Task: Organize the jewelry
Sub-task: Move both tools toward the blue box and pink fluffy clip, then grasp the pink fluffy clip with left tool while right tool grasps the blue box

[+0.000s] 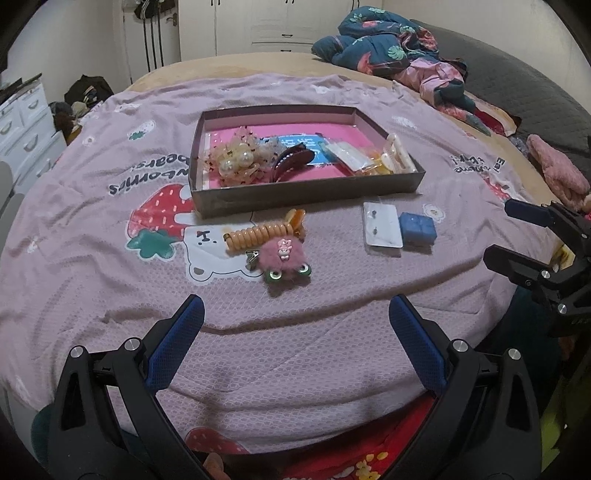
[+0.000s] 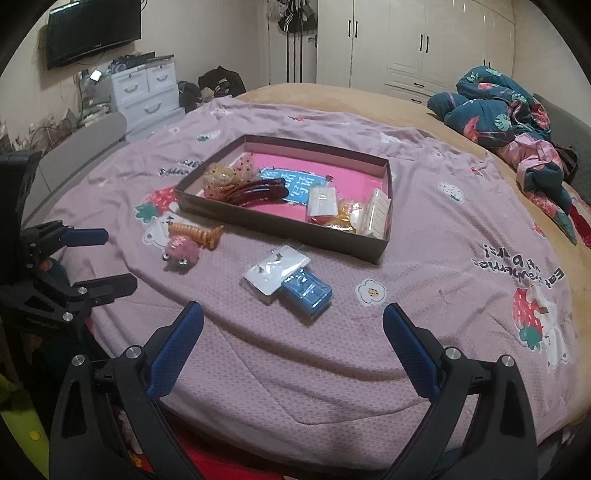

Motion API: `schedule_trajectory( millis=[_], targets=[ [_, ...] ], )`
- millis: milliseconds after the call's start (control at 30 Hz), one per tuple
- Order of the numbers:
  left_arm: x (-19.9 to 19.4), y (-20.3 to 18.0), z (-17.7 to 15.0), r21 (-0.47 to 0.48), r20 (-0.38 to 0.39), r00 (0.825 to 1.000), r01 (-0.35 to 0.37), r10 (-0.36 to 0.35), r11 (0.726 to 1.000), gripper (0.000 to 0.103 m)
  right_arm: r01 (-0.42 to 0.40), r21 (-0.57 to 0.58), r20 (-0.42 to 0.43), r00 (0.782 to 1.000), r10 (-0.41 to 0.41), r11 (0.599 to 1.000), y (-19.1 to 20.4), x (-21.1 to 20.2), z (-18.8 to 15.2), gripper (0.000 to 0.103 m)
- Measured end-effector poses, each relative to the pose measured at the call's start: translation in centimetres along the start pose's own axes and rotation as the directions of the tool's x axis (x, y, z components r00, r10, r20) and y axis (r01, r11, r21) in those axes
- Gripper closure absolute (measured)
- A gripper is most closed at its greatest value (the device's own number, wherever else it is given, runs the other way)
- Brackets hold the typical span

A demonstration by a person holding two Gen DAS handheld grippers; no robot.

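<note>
A shallow brown box (image 1: pixel 306 192) (image 2: pixel 280 229) with a pink floor lies on the pink bedspread and holds pearl scrunchies (image 1: pixel 236 160), a dark red hair clip (image 1: pixel 291 158) (image 2: pixel 255 192) and small packets (image 1: pixel 351 155). In front of it lie an orange coil hair tie (image 1: pixel 258 232) (image 2: pixel 192 230), a pink fluffy clip (image 1: pixel 284 258) (image 2: pixel 183 253), a white earring card (image 1: pixel 382 229) (image 2: pixel 277 273) and a blue box (image 1: pixel 417 229) (image 2: pixel 306 291). My left gripper (image 1: pixel 295 314) (image 2: pixel 107 254) is open and empty near the bed's front edge. My right gripper (image 2: pixel 291 321) (image 1: pixel 502 232) is open and empty, just short of the blue box.
A bundle of dark floral bedding (image 1: pixel 388 37) (image 2: pixel 506 103) and pink clothes (image 1: pixel 439 79) lies at the far right of the bed. White drawers (image 2: pixel 147 92) and a wall television (image 2: pixel 92 29) stand to the left, wardrobes (image 2: pixel 424 40) behind.
</note>
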State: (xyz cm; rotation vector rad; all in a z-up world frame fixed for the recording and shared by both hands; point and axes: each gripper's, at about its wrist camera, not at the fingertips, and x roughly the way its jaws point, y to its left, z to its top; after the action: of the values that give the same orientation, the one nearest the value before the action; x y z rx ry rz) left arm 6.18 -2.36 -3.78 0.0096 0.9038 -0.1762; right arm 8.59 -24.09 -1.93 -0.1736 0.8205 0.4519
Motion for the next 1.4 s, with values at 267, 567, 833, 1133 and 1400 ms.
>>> schedule_trajectory(
  millis=[267, 567, 833, 1133, 1400],
  targets=[
    [1.6, 0.7, -0.4, -0.030, -0.025, 1.000, -0.003, 0.002, 1.000, 0.009, 0.010, 0.054, -0.030, 1.000, -0.008, 0.998, -1.4, 2.2, -0.7, 0.006],
    [2.7, 1.8, -0.4, -0.086, -0.020, 1.000, 0.006, -0.007, 0.996, 0.009, 0.051, 0.032, -0.084, 0.995, -0.048, 0.998, -1.9, 5.8, -0.6, 0.006],
    [3.5, 2.4, 0.1, -0.131, -0.007, 0.999, 0.031, -0.032, 0.991, 0.021, 0.071, -0.018, -0.120, 0.990, -0.073, 0.997, -1.8, 9.2, 0.4, 0.006],
    [4.7, 2.1, 1.0, -0.144, -0.013, 0.999, 0.047, -0.049, 0.989, 0.024, 0.025, -0.028, -0.162, 0.986, -0.030, 0.999, -2.2, 11.2, 0.9, 0.018],
    [6.5, 2.8, 0.9, -0.189, -0.049, 0.998, 0.037, -0.047, 0.981, 0.024, -0.060, 0.030, -0.176, 0.982, 0.064, 0.998, -2.5, 11.9, 0.9, 0.046]
  ],
)
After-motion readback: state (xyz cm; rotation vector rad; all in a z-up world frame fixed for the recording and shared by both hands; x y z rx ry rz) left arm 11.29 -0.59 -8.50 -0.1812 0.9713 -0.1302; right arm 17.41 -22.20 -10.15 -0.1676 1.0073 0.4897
